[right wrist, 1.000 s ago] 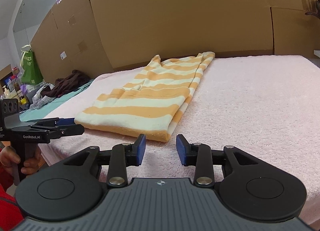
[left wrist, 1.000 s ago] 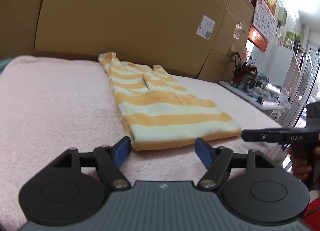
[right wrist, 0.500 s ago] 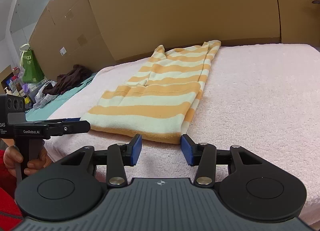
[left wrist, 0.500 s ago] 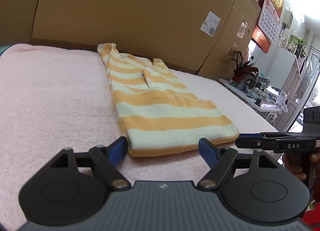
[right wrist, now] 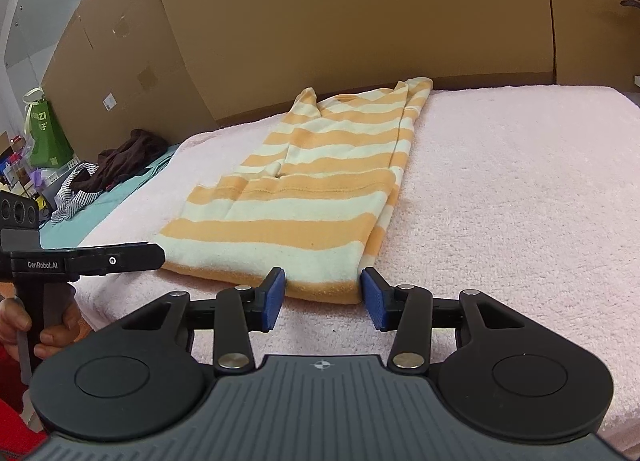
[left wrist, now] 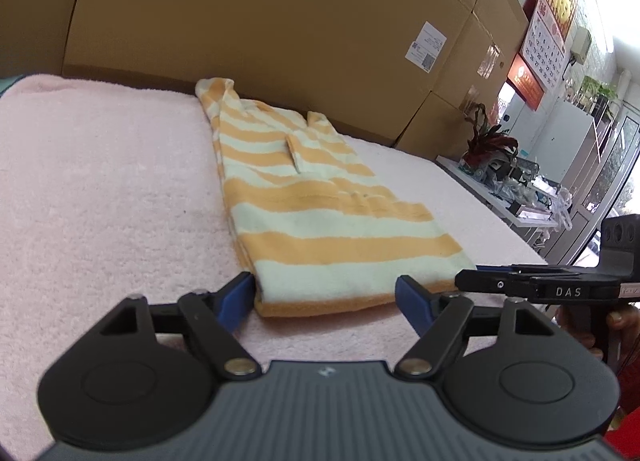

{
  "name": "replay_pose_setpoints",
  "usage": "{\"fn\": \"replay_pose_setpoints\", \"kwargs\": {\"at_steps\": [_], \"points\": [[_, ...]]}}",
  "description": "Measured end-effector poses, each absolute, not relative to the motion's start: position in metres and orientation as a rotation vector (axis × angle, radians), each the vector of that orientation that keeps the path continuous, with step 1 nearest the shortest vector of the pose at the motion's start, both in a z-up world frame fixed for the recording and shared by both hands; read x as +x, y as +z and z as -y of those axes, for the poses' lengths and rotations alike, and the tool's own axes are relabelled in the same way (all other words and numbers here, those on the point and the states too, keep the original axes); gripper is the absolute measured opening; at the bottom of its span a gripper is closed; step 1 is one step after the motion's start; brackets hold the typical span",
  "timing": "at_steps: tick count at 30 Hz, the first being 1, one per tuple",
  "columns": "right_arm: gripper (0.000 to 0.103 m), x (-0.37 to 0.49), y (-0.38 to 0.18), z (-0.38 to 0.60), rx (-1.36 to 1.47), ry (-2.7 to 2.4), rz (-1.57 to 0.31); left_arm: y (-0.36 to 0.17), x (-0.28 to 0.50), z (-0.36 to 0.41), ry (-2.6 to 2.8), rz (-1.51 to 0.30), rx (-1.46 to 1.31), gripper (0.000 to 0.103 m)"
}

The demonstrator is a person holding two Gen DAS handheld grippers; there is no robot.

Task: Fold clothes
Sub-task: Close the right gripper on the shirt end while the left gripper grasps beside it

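Note:
An orange-and-cream striped shirt (left wrist: 320, 221) (right wrist: 320, 189), folded lengthwise, lies flat on a pink towel-covered surface (left wrist: 100, 189) (right wrist: 520, 189). My left gripper (left wrist: 326, 299) hovers at the near hem's left corner. Its jaws are closing with the hem's edge between the blue pads, which do not touch it. My right gripper (right wrist: 324, 297) sits at the hem's right corner. Its jaws are also closing, narrower, the pads clear of the cloth. Each gripper shows side-on in the other's view: right gripper (left wrist: 480, 283), left gripper (right wrist: 156, 255).
Tall cardboard boxes (left wrist: 260, 21) (right wrist: 360, 21) wall off the far edge. A pile of dark and striped clothes (right wrist: 120, 157) and a green bag (right wrist: 46, 133) lie at the left. A shelf with a plant (left wrist: 484, 137) stands on the right. A hand (right wrist: 52, 325) holds the left gripper's handle.
Both grippers have edged a little closer to the shirt's near hem, which now lies level with their pads. The shirt itself has not moved.

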State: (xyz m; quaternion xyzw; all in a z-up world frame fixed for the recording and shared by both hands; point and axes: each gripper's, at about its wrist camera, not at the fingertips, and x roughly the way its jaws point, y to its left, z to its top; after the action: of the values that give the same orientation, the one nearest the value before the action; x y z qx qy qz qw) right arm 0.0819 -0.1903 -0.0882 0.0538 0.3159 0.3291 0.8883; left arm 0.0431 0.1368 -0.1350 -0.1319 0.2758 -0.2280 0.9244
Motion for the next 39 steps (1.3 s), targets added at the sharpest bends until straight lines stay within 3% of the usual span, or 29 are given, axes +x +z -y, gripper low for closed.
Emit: {"fn": "replay_pose_setpoints", "kwargs": {"at_steps": [1,8,13,22,39], "points": [[0.031,0.082,-0.089,0.193,0.123,0.685,-0.657,-0.136,0.042,-0.137,-0.465,-0.557,-0.263,0.073],[0.018,0.087,-0.095,0.204,0.245,0.700,-0.675,-0.140,0.047,-0.143,-0.440,-0.551,-0.338,0.039],[0.015,0.095,-0.097,0.216,0.388,0.731,-0.700,-0.143,0.046,-0.148,-0.441,-0.548,-0.405,0.025],[0.015,0.096,-0.100,0.223,0.443,0.756,-0.668,-0.151,0.049,-0.167,-0.446,-0.549,-0.634,0.017],[0.014,0.079,-0.078,0.232,0.429,0.810,-0.595,-0.122,0.018,-0.155,-0.489,-0.507,-0.500,0.012]]}}
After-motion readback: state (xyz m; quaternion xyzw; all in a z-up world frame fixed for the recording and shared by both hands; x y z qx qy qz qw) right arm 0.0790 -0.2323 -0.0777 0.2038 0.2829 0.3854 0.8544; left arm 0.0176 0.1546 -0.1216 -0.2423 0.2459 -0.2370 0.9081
